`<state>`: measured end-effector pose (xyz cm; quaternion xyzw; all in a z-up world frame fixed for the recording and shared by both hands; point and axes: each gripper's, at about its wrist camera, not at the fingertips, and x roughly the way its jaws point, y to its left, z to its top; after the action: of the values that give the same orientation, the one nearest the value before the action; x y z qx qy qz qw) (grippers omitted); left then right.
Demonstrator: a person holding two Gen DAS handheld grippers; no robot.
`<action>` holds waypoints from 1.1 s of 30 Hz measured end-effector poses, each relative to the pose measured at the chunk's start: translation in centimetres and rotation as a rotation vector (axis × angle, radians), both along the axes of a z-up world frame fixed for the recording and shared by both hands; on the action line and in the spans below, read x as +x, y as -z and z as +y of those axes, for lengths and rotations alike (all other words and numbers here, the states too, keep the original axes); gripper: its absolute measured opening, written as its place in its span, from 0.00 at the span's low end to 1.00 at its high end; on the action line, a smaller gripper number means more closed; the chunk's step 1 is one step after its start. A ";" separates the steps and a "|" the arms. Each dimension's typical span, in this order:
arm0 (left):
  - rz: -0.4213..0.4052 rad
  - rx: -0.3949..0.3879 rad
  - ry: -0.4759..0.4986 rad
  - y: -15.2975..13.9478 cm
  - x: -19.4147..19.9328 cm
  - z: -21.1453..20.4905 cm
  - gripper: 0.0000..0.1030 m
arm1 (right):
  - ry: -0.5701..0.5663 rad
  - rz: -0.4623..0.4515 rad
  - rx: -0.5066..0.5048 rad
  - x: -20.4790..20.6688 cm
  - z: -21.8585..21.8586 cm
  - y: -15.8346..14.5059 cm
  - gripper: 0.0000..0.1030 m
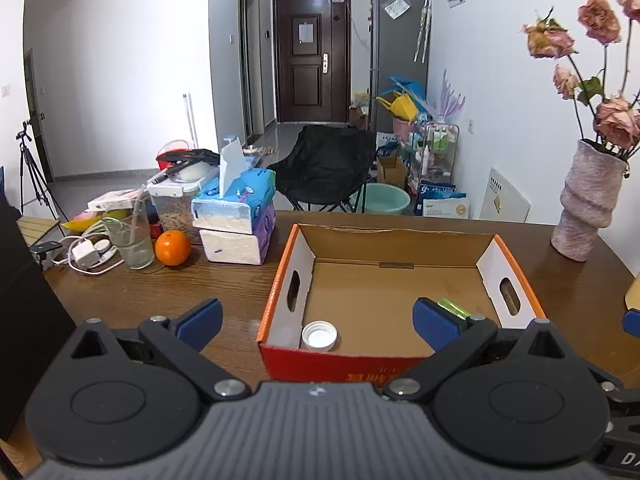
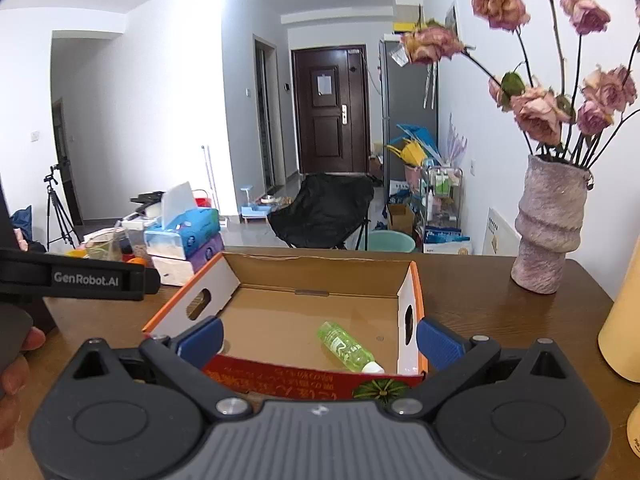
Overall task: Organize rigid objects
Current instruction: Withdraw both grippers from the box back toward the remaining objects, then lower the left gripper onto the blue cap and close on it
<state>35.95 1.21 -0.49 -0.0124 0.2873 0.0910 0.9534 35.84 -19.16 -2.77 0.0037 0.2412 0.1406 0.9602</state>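
Green bottle (image 2: 350, 347) lies flat inside the cardboard box (image 2: 320, 268) on the counter (image 2: 500, 320), long axis diagonal, cap toward the right hand-held gripper (image 2: 318, 340), the nearer. Both it and the left hand-held gripper (image 1: 318, 318) stand wide, empty.

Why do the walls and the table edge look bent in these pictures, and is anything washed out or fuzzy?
Left wrist view: the wide lens bows the table and darkens the corners; the left tongs fill the bottom.
Right wrist view: same bending, the ceiling glares white at upper left, yet the green bottle in the cardboard box looks sharp between the open right tongs.
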 end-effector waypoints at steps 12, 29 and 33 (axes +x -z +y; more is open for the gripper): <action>-0.044 0.000 0.014 0.1 -6.1 0.2 1.00 | 0.001 -0.052 0.011 -6.5 -1.2 -0.3 1.00; -0.074 -0.026 0.046 1.7 -13.9 0.3 1.00 | 0.001 -0.074 0.010 -13.8 -1.8 0.6 1.00; -0.069 -0.039 0.058 2.4 -15.3 0.6 1.00 | 0.008 -0.076 0.007 -15.4 -2.0 1.0 1.00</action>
<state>20.62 1.83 -2.84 -0.0260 0.2564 0.0572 0.9645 20.41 -21.17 -3.74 0.0027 0.2041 0.1375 0.9692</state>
